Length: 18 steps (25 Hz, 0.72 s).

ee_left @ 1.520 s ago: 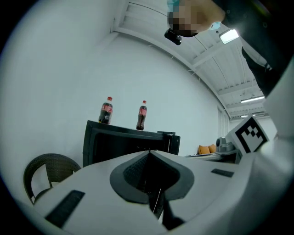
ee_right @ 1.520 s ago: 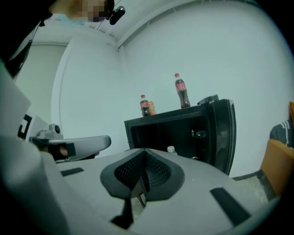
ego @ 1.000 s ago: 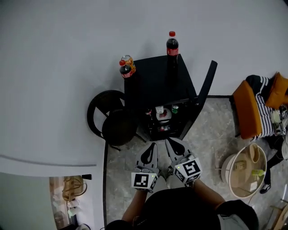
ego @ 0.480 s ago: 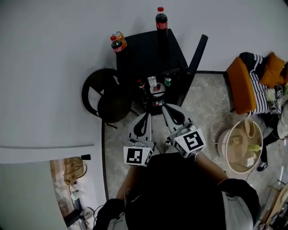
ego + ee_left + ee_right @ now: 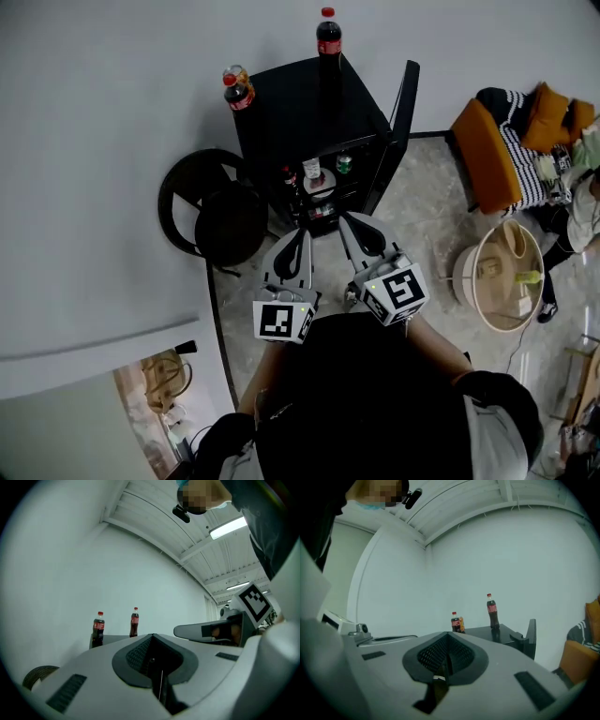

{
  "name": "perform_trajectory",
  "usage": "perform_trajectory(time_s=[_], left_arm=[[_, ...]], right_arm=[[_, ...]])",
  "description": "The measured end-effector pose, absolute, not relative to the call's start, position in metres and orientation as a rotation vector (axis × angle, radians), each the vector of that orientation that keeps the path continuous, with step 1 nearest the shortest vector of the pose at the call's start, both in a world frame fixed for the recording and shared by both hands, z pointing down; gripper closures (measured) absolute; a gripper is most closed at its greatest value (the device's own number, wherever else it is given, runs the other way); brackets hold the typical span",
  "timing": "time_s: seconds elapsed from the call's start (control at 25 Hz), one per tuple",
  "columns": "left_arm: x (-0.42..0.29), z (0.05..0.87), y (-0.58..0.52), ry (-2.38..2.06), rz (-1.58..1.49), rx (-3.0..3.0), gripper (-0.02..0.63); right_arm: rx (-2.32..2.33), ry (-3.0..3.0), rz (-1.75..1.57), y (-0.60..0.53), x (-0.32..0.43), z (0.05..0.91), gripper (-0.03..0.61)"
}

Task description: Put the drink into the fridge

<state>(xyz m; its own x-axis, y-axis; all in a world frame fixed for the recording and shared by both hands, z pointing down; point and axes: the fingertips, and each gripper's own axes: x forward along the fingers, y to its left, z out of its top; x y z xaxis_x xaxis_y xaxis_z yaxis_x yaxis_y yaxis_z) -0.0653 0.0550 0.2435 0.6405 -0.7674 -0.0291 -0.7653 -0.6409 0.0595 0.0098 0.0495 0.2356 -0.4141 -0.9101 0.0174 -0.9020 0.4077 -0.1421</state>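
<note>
A black mini fridge stands against the white wall with its door swung open to the right. A tall cola bottle stands on its top at the back; a second cola bottle and an orange drink bottle stand at the top's left corner. A few small bottles show on a shelf inside. My left gripper and right gripper are side by side in front of the open fridge, both shut and empty. The left gripper points toward two cola bottles. The right gripper faces the tall cola bottle.
A black round stool stands left of the fridge. A round pale table with small items is at the right, and an orange chair with striped cloth is behind it. A person's arm shows at the right edge.
The fridge has slid up and left in the head view and its open front lies closer to both gripper tips. Both grippers stay shut and empty.
</note>
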Motion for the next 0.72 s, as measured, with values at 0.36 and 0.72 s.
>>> perform_trajectory(time_s=[0.36, 0.72], left_arm=[[-0.093, 0.26, 0.038, -1.006, -0.052, 2.893, 0.604], [-0.053, 0.256, 0.075, -0.573, -0.078, 3.019, 0.604]], right_arm=[[-1.943, 2.41, -0.251, 0.055, -0.019, 0.252, 0.565], [-2.232, 2.116, -0.219, 0.104, 0.005, 0.255, 0.565]])
